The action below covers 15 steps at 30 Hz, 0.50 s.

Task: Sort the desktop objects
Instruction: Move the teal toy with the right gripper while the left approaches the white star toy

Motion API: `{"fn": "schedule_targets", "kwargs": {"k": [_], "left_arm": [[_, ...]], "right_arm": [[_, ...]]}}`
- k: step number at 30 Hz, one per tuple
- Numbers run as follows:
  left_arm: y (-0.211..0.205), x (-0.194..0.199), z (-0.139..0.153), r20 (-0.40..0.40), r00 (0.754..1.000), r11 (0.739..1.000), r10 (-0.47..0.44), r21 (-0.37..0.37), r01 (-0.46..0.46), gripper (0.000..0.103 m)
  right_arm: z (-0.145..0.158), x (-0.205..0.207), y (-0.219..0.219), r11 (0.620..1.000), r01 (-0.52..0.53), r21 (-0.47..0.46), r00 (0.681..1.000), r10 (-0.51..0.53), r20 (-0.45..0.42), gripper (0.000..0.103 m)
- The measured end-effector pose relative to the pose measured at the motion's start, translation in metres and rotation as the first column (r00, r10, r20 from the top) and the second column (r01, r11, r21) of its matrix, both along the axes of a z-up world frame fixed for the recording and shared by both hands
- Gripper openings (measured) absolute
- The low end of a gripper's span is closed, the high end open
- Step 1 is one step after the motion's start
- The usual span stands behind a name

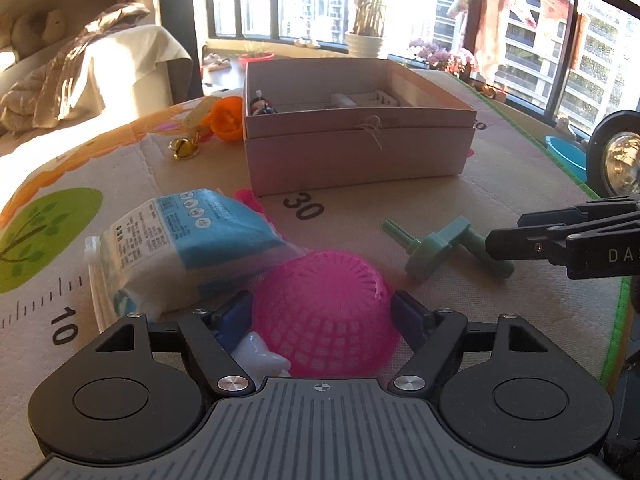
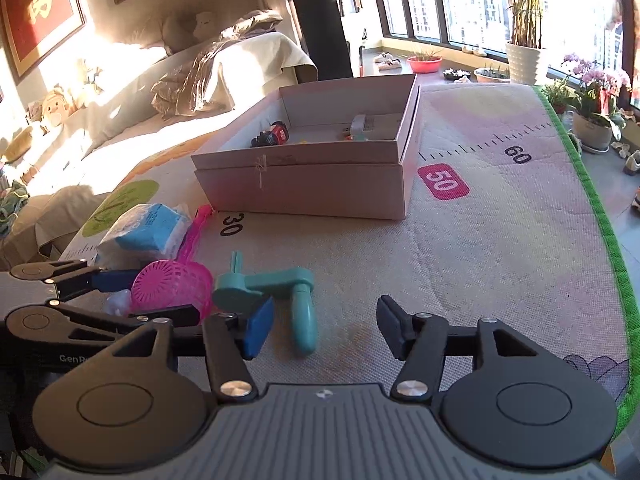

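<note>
Pink plastic mesh, a little strainer scoop (image 1: 326, 312), lies dome-up on the mat between the blue pads of the left gripper (image 1: 322, 316). Both pads stand right at its rim, though I cannot tell if they truly press it. Its flat pink handle runs away from the gripper toward the cardboard box (image 1: 360, 140), slipping behind a blue-and-white tissue pack (image 1: 180, 248) that crowds the scoop's left side. A white glossy piece (image 1: 258, 356) sits tucked against the near rim, under the left finger.

Just to the right lies a teal plastic crank (image 2: 272, 292), its round disc near the scoop and its handle pointing back toward the right gripper (image 2: 324, 326). That gripper's fingers are spread with nothing between them; the left pad (image 2: 258, 330) hangs just in front of the crank's disc, the right one over bare mat.

Further back the box stands open, a small red-and-black toy (image 2: 274, 136) and a white tray inside. An orange toy (image 1: 226, 118) and a brass bell (image 1: 184, 148) rest beside its left wall.

Underneath is a padded play mat (image 2: 500, 248) with printed ruler numbers and a green edge. Low sun floods in through big windows with potted plants (image 2: 526, 36), and a draped sofa (image 2: 224, 68) stands to the left.
</note>
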<state>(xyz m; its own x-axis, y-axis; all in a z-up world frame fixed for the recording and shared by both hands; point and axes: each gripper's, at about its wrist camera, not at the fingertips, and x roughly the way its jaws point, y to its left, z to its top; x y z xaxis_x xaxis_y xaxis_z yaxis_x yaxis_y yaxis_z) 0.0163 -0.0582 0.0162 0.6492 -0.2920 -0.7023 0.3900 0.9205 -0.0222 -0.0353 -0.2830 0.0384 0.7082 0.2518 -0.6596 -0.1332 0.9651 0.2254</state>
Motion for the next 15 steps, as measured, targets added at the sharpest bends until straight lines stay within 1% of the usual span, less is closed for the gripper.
{"fn": "schedule_targets", "kwargs": {"k": [4,8,10,12,15], "left_arm": [[0.003,-0.008,0.0,0.008,1.0,1.0,-0.02,0.0,0.02,0.08],[0.001,-0.024,0.0,0.0,0.997,0.996,-0.083,-0.007,0.083,0.08],[0.001,-0.033,0.0,-0.002,0.995,0.995,-0.099,-0.005,0.099,0.08],[0.004,-0.037,0.0,-0.006,0.996,0.996,-0.089,-0.007,0.089,0.081],[0.012,-0.039,0.001,-0.008,0.998,0.998,-0.057,-0.011,0.057,0.083]], "right_arm": [[0.004,0.008,0.004,1.0,-0.003,0.01,1.0,0.003,0.021,0.058],[0.009,0.023,0.014,1.0,-0.011,-0.012,0.998,0.012,0.061,0.058],[0.009,0.034,0.017,1.0,-0.008,-0.019,0.998,0.009,0.067,0.057],[0.006,0.047,0.018,1.0,0.001,-0.022,0.999,0.0,0.052,0.053],[-0.003,0.058,0.016,0.999,0.018,-0.048,1.0,-0.018,0.007,0.05]]}}
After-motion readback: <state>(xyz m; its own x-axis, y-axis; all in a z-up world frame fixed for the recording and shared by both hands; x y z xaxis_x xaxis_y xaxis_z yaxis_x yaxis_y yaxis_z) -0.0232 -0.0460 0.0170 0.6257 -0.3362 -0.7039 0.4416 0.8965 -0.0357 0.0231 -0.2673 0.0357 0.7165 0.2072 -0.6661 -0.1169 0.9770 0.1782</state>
